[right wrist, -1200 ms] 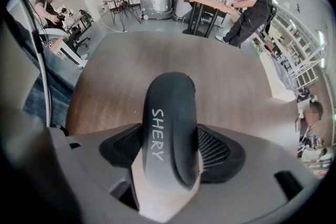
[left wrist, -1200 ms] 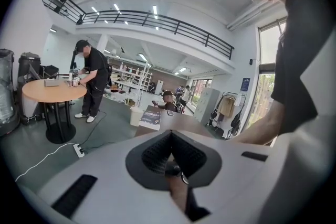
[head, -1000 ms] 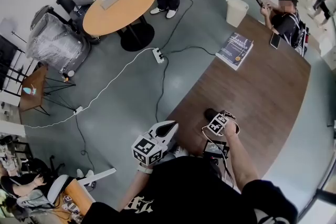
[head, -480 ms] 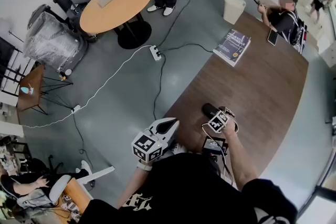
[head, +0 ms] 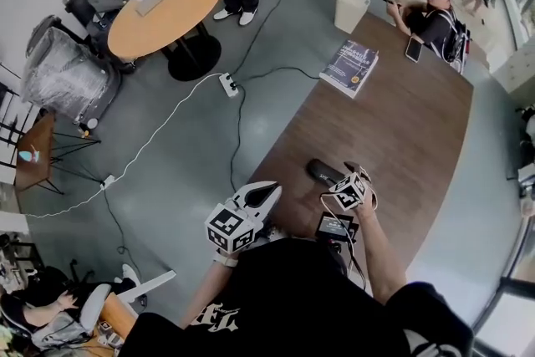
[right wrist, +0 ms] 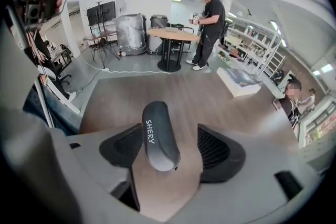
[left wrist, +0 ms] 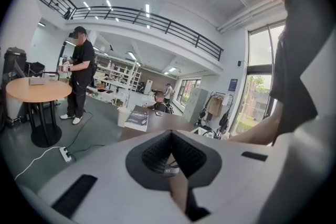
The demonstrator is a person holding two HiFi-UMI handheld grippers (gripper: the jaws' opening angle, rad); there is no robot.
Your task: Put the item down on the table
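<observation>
Looking down from above the person's head, the dark case (head: 324,172) lies flat on the brown table (head: 401,138), close to the edge on the person's side and just beyond the right gripper (head: 344,185). Its long axis runs from upper left down toward that gripper. The left gripper (head: 267,195) hangs by the table's edge, farther from the case. From here the right gripper's marker cube covers its jaws, so their spread doesn't show. A book (head: 349,68) sits well apart, farther up the table.

In the left gripper view, the left gripper (left wrist: 170,136) has its jaws drawn together with nothing in them, and only a sliver of table shows behind.

In the right gripper view, the right gripper (right wrist: 170,153) stands wide. The case (right wrist: 159,134) lies lengthwise between the jaws, pointing away and closer to the left pad. Whether it touches that pad I can't tell. It looks set down to me, and a straight pull back along its length seems to be all that's left.
</observation>
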